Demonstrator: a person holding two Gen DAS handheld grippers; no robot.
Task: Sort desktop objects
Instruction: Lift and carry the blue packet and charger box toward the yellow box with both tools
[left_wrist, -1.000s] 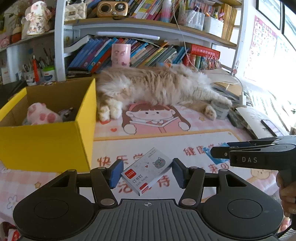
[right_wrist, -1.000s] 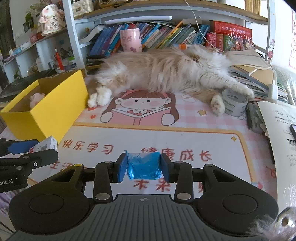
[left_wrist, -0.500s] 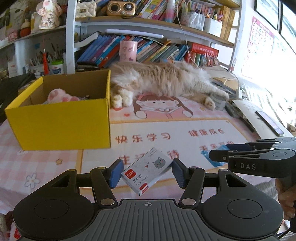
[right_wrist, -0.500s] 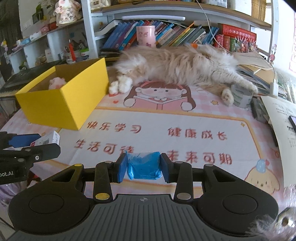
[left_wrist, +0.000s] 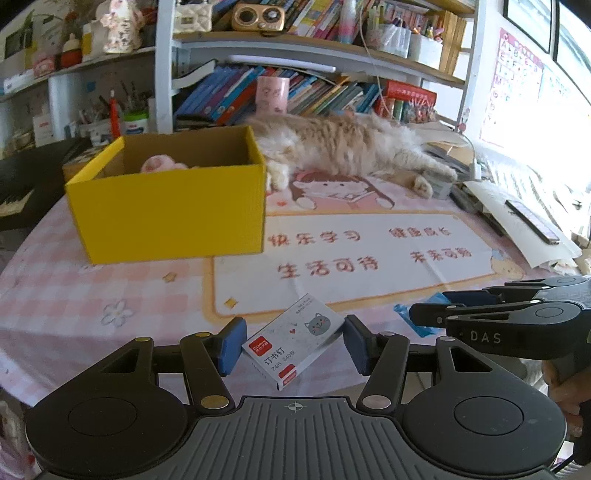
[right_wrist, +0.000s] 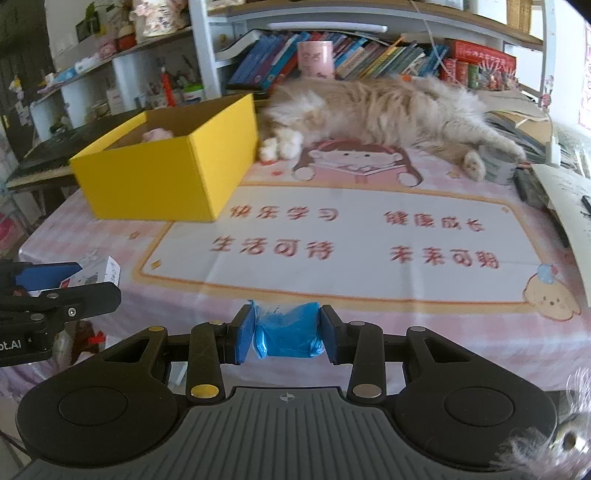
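My left gripper (left_wrist: 293, 345) is shut on a white staple box (left_wrist: 293, 341) with a grey cat print, held skewed above the desk's near edge. My right gripper (right_wrist: 288, 334) is shut on a small blue plastic packet (right_wrist: 288, 334). The yellow cardboard box (left_wrist: 170, 210) stands open on the left of the desk with a pink plush toy (left_wrist: 159, 164) inside; it also shows in the right wrist view (right_wrist: 166, 177). The right gripper shows at the right of the left wrist view (left_wrist: 436, 310), the left gripper at the left of the right wrist view (right_wrist: 59, 284).
A fluffy cat (left_wrist: 343, 144) lies across the back of the desk mat (left_wrist: 369, 258). A roll of tape (right_wrist: 496, 168) sits by its hind paw. Papers and a phone (left_wrist: 532, 221) lie at the right. Bookshelves (left_wrist: 314, 92) stand behind.
Both grippers have pulled back and away from the yellow box, toward the desk's near edge, each still holding its object. The box and cat look farther off.
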